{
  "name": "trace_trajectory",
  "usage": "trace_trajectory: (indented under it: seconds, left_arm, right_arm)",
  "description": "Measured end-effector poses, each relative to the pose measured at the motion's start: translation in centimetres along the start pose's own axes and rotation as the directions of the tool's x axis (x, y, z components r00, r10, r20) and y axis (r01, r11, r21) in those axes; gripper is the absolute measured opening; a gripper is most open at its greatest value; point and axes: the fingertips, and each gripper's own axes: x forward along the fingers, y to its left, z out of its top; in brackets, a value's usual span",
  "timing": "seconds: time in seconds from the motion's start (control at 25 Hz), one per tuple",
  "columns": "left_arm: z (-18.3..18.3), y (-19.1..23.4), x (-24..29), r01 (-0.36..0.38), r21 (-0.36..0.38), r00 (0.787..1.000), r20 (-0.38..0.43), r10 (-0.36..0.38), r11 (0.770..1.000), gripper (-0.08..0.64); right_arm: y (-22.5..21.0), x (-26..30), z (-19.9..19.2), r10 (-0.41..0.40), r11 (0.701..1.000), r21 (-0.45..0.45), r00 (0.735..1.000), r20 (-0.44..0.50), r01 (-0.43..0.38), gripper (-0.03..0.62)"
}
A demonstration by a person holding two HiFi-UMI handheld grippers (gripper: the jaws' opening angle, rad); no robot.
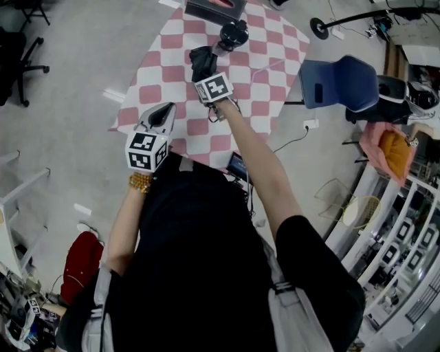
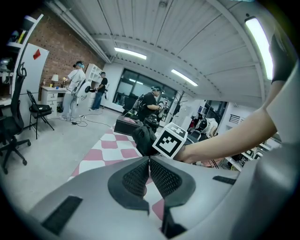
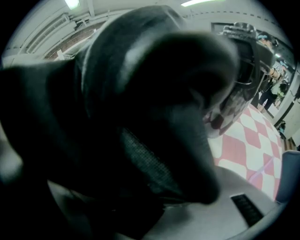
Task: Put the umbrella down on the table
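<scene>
Holding the folded black umbrella (image 1: 201, 58) over the middle of the checked bench (image 1: 172, 75), the right gripper (image 1: 206, 74) has its fingers (image 3: 146, 165) clamped on the dark fabric, which fills nearly all of the right gripper view. The jaws stand fairly wide because the bundle between them is thick. The left gripper (image 1: 161, 115) hangs by the bench's near edge, apart from the umbrella, its fingers (image 2: 165, 177) pressed together with nothing between them. I judge the step in hand to be the set-down itself: the umbrella is over the cloth with the gripper tipped steeply down, and whether its far end already touches the cloth cannot be told from above. The next move calls for bringing the bundle down until it lies along a bare stretch of cloth, short of the dark box (image 1: 214, 8) at the far edge. The fingers should spread only once the weight rests there, so that it neither drops nor rolls.
</scene>
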Motion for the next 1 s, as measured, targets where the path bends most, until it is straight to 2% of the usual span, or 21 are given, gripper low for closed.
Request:
trace_trajectory:
  seconds: [0.28, 0.48, 0.6, 0.72, 0.88, 1.0]
  left_arm:
    - [0.1, 0.8, -0.4, -0.008, -0.005, 1.0, 0.004, 0.008, 1.0, 0.017]
    - [0.4, 1.1, -0.3, -0.006, -0.005, 1.0, 0.004, 0.006, 1.0, 0.017]
    - [0.7, 1.0, -0.4, -0.004, -0.013, 1.0, 0.009, 0.004, 1.0, 0.017]
    - [1.0, 1.2, -0.5, -0.006, -0.025, 1.0, 0.016, 0.006, 1.0, 0.017]
    - [1.3, 1.6, -0.5, -0.01, -0.031, 1.0, 0.022, 0.011, 0.999, 0.017]
    - [1.3, 1.7, -0.4, -0.01, -0.035, 1.0, 0.026, 0.011, 0.999, 0.017]
  right_arm:
    - [-0.1, 1.2, -0.2, -0.007, 1.0, 0.023, 1.0, -0.017, 0.008, 0.187]
    - [1.8, 2.0, 1.1, 0.076, 0.996, 0.035, 0.997, 0.0, -0.076, 0.19]
    - [0.3, 2.1, -0.1, 0.002, 1.0, 0.005, 0.998, -0.065, -0.001, 0.192]
    - [1.3, 2.4, -0.3, 0.037, 0.999, -0.003, 0.997, -0.072, -0.037, 0.192]
    - [1.0, 3.0, -0.7, 0.039, 0.999, 0.001, 0.996, -0.086, -0.039, 0.195]
    - [-0.1, 3.0, -1.3, 0.004, 1.0, 0.005, 0.994, -0.113, -0.003, 0.195]
